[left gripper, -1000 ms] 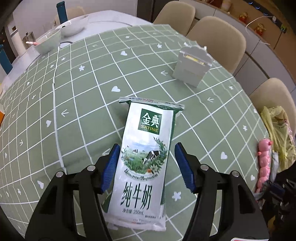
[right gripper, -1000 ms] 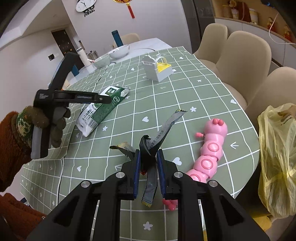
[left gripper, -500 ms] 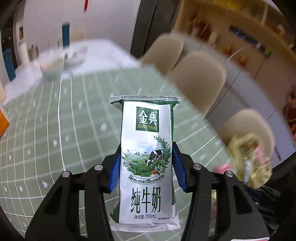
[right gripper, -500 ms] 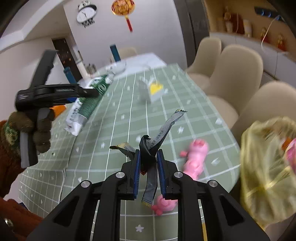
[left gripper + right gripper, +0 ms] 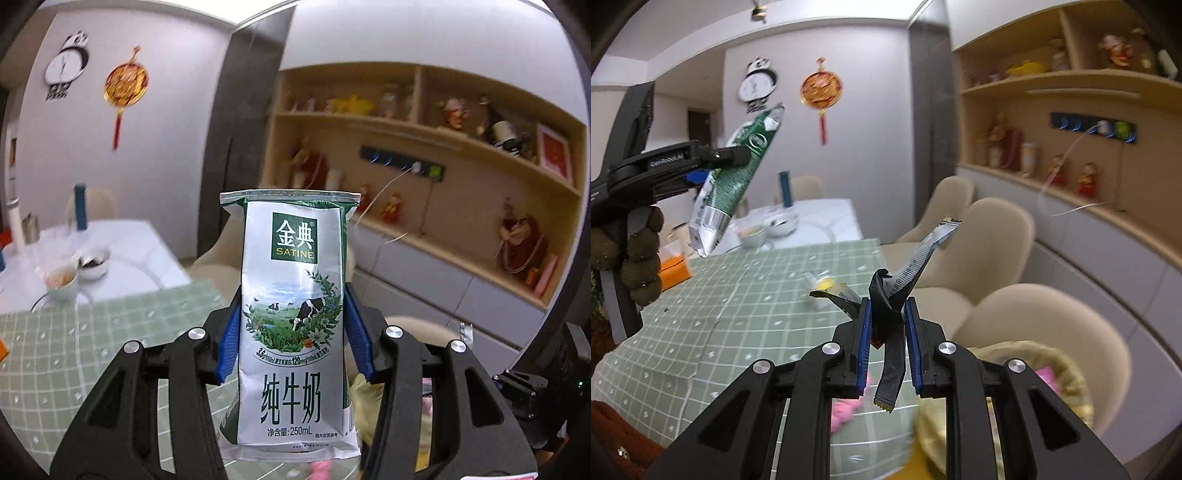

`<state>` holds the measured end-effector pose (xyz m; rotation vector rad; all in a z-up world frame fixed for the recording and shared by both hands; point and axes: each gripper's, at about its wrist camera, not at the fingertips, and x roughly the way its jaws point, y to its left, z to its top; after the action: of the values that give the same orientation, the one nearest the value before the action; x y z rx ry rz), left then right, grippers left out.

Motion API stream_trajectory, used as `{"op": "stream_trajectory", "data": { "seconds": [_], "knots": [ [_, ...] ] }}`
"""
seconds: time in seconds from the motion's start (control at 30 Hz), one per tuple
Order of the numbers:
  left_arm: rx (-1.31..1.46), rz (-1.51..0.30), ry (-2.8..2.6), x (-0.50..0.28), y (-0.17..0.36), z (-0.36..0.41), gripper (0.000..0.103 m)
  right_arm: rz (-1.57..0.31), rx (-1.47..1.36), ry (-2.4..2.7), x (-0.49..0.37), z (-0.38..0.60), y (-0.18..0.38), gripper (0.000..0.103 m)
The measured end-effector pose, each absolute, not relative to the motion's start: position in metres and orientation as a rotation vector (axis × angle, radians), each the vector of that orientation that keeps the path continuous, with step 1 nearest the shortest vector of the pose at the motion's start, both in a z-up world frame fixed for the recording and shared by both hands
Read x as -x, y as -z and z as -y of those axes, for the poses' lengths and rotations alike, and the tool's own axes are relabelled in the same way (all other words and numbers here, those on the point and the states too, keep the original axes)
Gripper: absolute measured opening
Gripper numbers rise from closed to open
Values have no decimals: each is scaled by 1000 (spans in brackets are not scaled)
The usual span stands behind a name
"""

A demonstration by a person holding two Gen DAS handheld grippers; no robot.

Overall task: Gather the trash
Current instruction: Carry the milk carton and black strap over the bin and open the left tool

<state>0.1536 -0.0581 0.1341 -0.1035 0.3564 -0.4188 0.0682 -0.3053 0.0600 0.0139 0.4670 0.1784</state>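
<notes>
My left gripper [image 5: 293,332] is shut on a white and green milk pouch [image 5: 293,332] and holds it upright in the air, well above the green checked table [image 5: 74,332]. The right wrist view shows that gripper [image 5: 698,168] at the upper left with the pouch [image 5: 735,177] tilted in it. My right gripper [image 5: 886,336] is shut on a crumpled black and silver wrapper strip [image 5: 908,273], held above the table's near right edge. A yellow plastic bag [image 5: 1015,387] lies low, just right of the right gripper, blurred.
Beige chairs [image 5: 997,236] line the table's right side. A pink toy [image 5: 846,410] lies below the right gripper. A small white holder [image 5: 820,284] stands mid-table, an orange box [image 5: 674,267] at left. Bowls [image 5: 77,269] sit on the far white table. Shelves [image 5: 461,166] fill the right wall.
Both grippers have risen and tilted up, so the views now show walls and shelves. The milk pouch, grasped a second ago, has been lifted off the table. The right gripper keeps its wrapper.
</notes>
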Motion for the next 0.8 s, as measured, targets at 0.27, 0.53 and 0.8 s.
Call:
{"op": "stream_trajectory", "data": {
  "seconds": [0.27, 0.53, 0.8],
  "knots": [
    [56, -408, 584, -150, -130, 145, 47, -468, -74, -16, -45, 372, -63, 18],
    [-5, -513, 718, -163, -100, 224, 47, -492, -176, 129, -36, 433, -50, 18],
    [-32, -629, 805, -187, -56, 289, 47, -549, -195, 213, -35, 470, -37, 18]
  ]
}}
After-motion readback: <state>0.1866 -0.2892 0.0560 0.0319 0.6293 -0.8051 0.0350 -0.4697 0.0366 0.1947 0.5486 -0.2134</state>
